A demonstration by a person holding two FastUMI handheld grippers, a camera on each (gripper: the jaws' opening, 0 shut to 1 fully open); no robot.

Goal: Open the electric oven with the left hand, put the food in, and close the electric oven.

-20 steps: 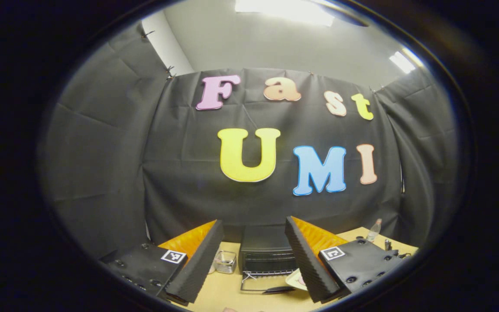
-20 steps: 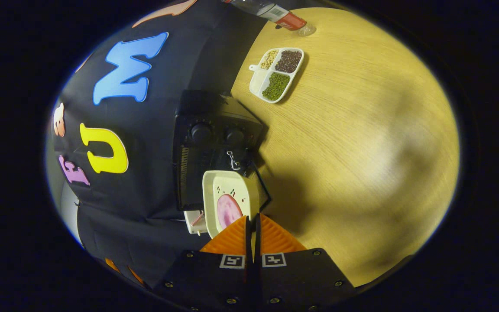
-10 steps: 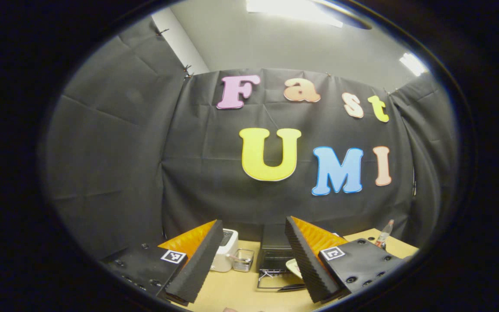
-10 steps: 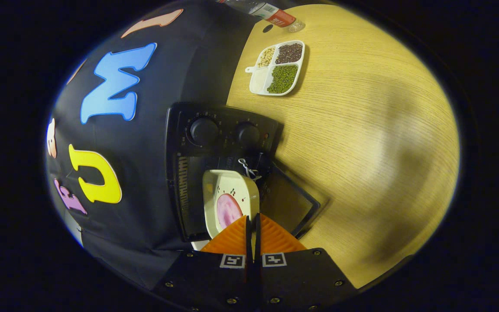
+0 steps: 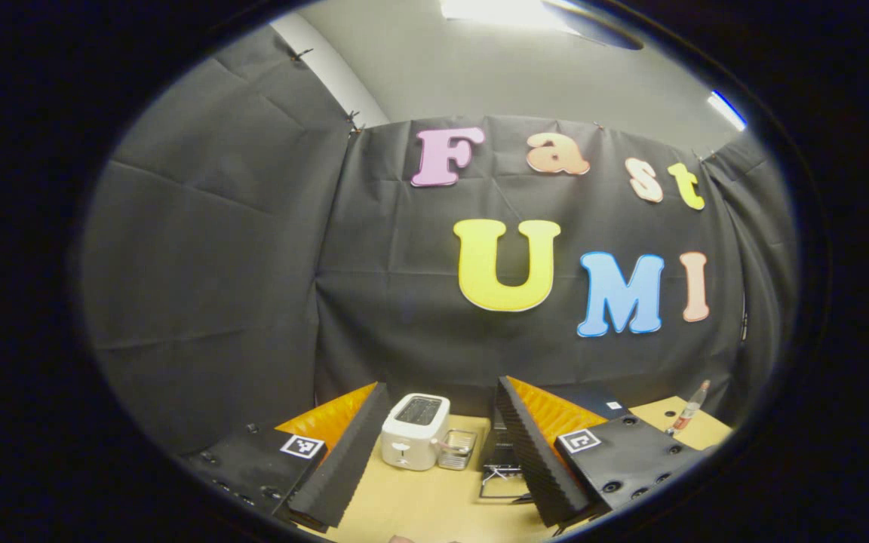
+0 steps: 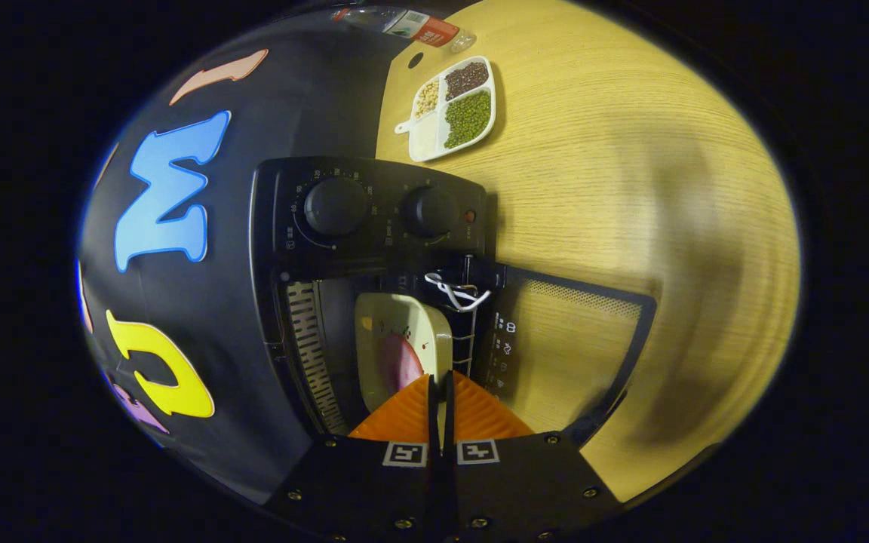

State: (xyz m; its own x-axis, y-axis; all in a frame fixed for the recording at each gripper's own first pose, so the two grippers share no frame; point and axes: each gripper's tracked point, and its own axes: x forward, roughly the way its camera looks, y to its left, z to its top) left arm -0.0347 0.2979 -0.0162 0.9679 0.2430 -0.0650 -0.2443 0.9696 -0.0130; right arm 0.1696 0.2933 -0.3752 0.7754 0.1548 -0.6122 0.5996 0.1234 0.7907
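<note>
Right gripper view is showing the right gripper pinching the plate of food by its rim, carrying it into the oven mouth past the dropped door (left gripper is idling apart, clear of the oven).

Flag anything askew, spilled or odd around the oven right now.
Nothing stands out. The oven door lies open, the plate held by the right gripper is intact, and the divided tray keeps its beans unspilled.

plate in oven, toaster beside
</note>
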